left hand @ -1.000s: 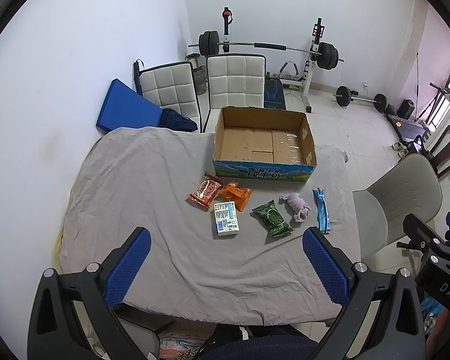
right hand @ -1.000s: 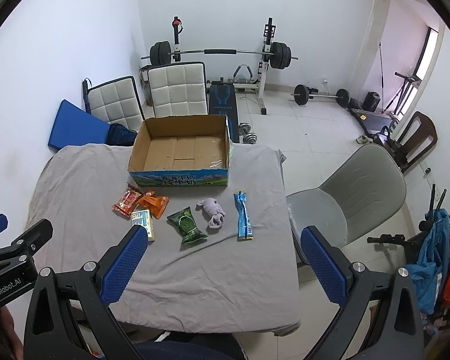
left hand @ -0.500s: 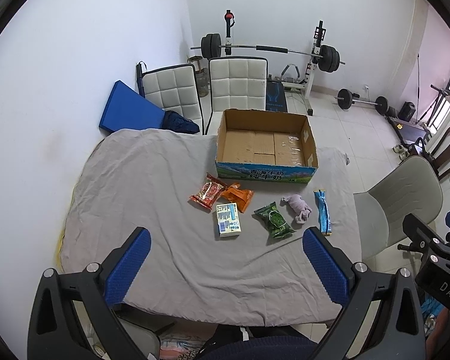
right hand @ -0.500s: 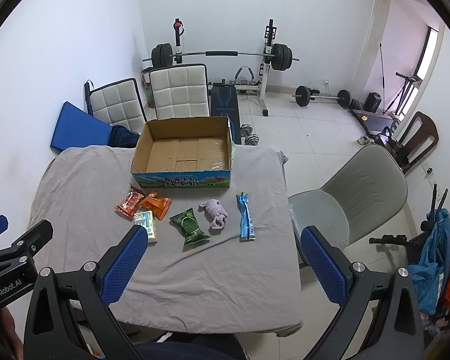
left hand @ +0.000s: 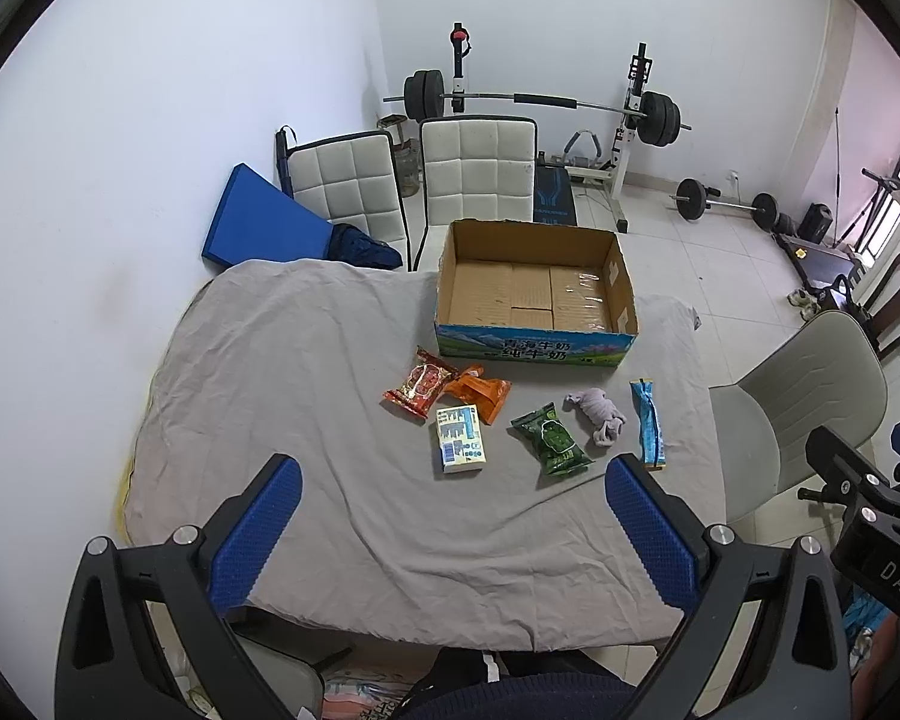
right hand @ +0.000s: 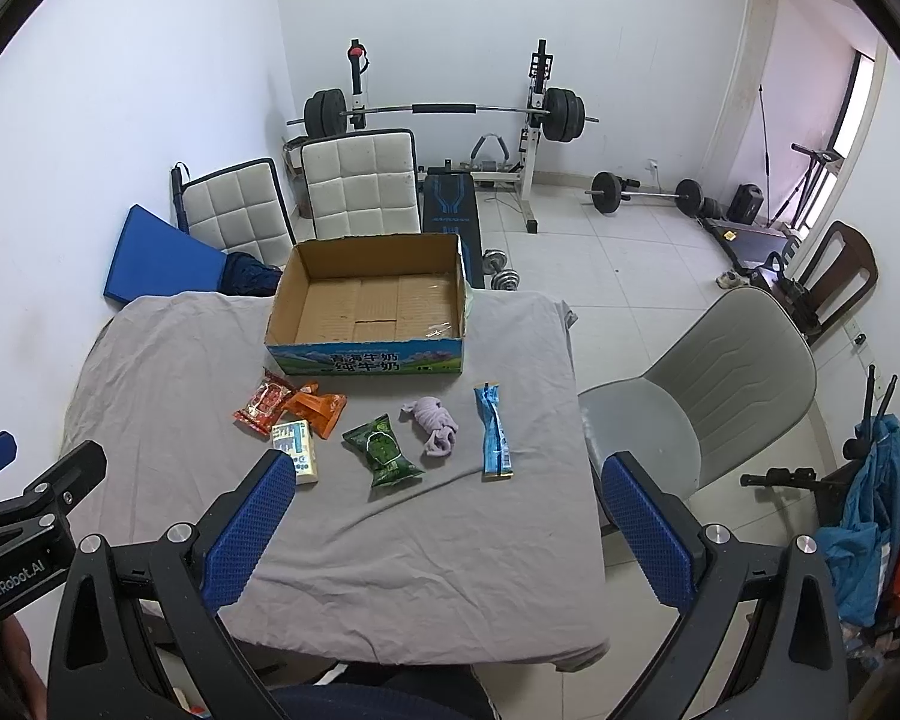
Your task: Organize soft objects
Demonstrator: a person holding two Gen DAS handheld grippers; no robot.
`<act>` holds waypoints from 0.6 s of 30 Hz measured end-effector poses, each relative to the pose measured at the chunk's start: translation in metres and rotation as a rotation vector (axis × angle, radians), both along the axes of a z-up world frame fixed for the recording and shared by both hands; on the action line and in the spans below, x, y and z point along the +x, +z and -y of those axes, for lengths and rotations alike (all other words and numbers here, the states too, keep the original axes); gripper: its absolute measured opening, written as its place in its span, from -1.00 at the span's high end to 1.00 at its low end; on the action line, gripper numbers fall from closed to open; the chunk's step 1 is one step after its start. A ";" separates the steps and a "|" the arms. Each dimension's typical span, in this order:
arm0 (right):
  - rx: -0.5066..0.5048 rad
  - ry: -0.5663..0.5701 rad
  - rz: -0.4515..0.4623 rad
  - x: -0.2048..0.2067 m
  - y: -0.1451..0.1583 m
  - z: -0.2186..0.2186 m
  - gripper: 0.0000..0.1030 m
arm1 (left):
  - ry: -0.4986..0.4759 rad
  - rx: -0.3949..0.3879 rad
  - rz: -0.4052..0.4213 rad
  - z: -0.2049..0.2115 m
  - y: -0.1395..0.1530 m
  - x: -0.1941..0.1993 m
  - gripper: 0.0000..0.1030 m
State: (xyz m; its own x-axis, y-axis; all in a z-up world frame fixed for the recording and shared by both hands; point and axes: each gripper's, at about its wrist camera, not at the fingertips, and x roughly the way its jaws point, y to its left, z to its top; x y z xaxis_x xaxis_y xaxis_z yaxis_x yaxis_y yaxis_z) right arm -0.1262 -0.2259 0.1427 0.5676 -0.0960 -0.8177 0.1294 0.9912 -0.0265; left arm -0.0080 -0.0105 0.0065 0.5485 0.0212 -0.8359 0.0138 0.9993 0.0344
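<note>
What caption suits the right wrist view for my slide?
Open right gripper above six soft items near an empty cardboard box.

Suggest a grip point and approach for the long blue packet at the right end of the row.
Take the long blue packet across its narrow width, near mid-length, coming straight down from above with the right gripper. It lies flat on the grey cloth, long axis pointing toward the cardboard box, with bare cloth on both long sides, so the open jaws should straddle it. The purple cloth bundle lies apart from it.

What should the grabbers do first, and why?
Probably lower the right gripper onto the blue packet. Both grippers are open and hold nothing, the cardboard box is empty, and that packet lies on the right gripper's side of the row.
</note>
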 end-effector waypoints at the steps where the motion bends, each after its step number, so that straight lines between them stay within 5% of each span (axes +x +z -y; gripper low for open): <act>1: 0.001 0.000 0.000 0.000 0.000 0.000 -1.00 | 0.000 0.000 0.000 0.000 0.000 0.000 -1.00; 18: 0.001 0.009 0.003 -0.008 0.000 -0.009 -1.00 | -0.003 -0.003 0.000 -0.001 0.001 -0.003 -1.00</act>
State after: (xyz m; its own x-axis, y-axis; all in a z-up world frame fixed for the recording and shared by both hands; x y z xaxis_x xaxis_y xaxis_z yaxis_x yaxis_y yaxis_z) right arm -0.1341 -0.2174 0.1428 0.5713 -0.0900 -0.8158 0.1203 0.9924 -0.0253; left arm -0.0112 -0.0093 0.0076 0.5489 0.0173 -0.8357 0.0171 0.9993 0.0319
